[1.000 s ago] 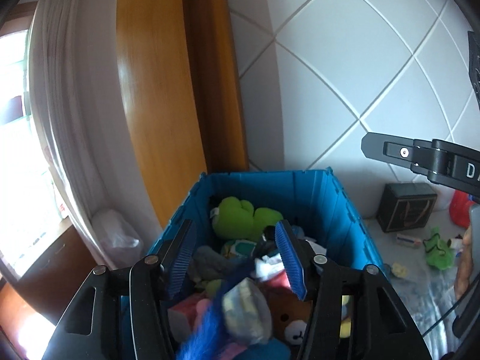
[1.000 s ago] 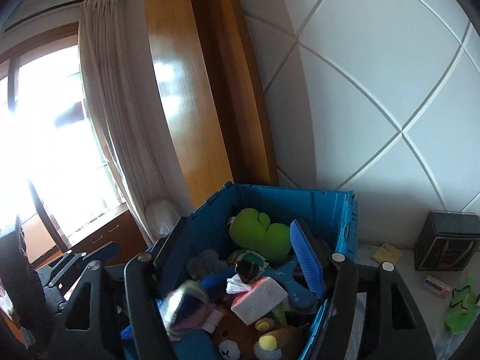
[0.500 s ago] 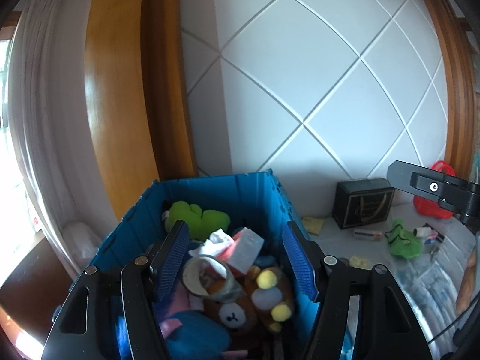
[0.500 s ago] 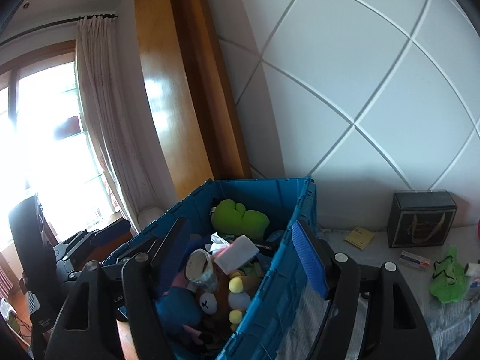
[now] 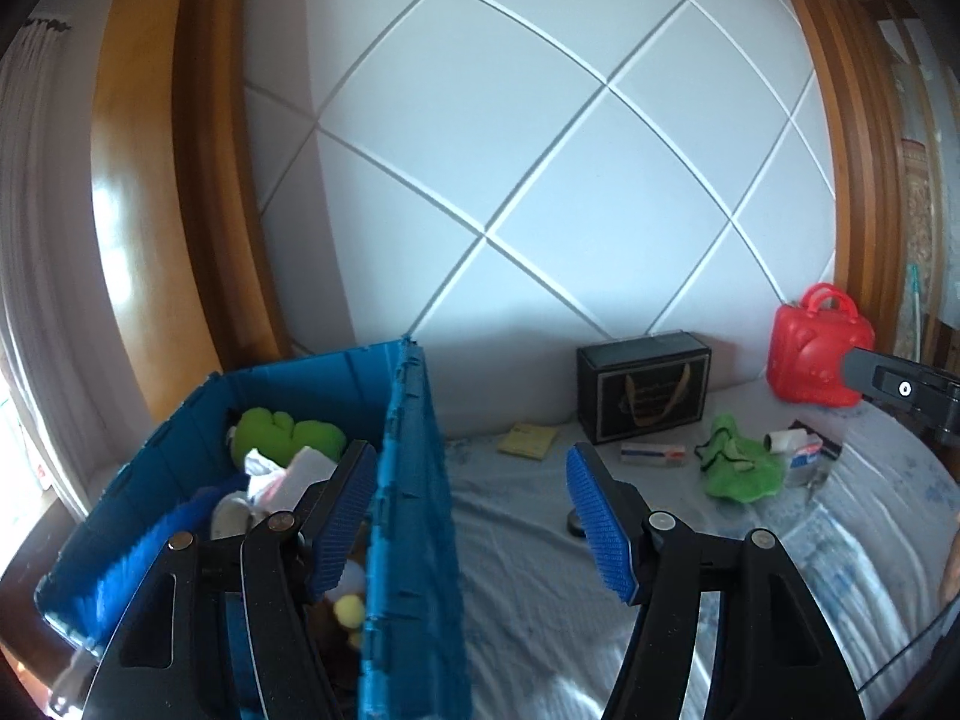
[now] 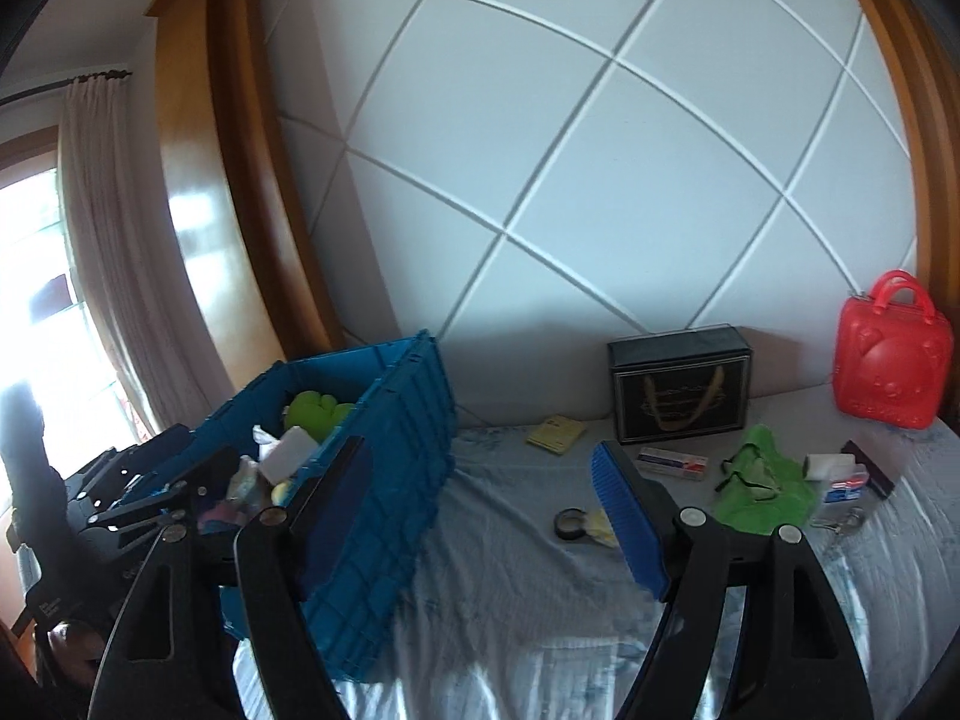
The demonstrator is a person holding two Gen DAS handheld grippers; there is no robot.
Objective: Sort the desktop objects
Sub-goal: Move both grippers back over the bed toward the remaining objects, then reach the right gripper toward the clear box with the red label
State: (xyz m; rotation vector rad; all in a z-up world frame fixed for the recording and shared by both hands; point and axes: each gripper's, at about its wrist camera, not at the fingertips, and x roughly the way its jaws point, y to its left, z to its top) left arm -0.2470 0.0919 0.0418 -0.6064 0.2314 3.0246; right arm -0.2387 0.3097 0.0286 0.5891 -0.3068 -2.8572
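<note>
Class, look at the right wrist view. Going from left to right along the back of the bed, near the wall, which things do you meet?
Blue plastic crate full of toys → yellow pad of sticky notes → black gift box with gold handles → red plastic toy case with a handle.

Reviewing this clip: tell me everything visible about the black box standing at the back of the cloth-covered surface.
The black box is a rectangular, matte-looking carton, wider than tall, with a thin pale border line on its front and a gold printed emblem with gold looping lines like cords; no text is legible. It stands upright and closed on the pale patterned cloth, its back close to the white panelled wall. A yellow pad lies to its left, a small white carton just in front. Nothing visibly touches it besides the cloth.
</note>
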